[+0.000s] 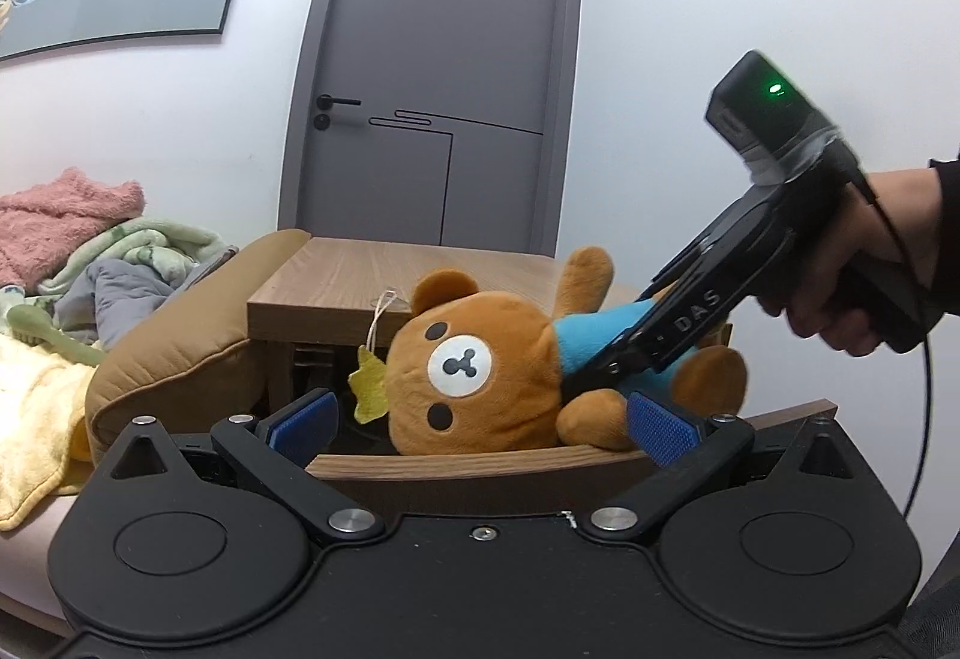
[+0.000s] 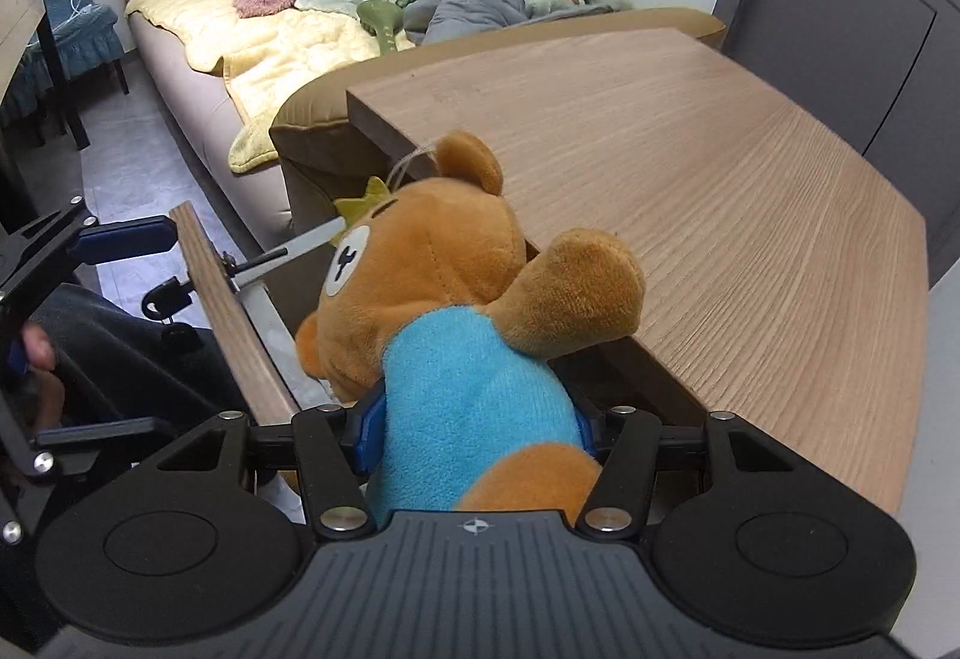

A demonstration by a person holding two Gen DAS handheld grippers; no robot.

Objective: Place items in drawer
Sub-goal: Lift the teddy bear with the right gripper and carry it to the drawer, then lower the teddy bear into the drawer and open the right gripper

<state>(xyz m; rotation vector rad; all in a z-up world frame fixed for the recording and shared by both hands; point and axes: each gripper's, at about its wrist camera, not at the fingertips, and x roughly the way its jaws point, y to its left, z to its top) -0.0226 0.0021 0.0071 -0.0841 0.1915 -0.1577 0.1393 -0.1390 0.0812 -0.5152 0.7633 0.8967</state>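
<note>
Between right tongs [image 2: 474, 428], bear [image 2: 456, 299] (drawer-side)

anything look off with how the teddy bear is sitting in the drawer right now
Yes. The teddy bear lies on its side, only partly in the open drawer: its head and one arm stick up above the drawer, the arm resting against the tabletop edge. The right tongs grip its blue shirt.
</note>
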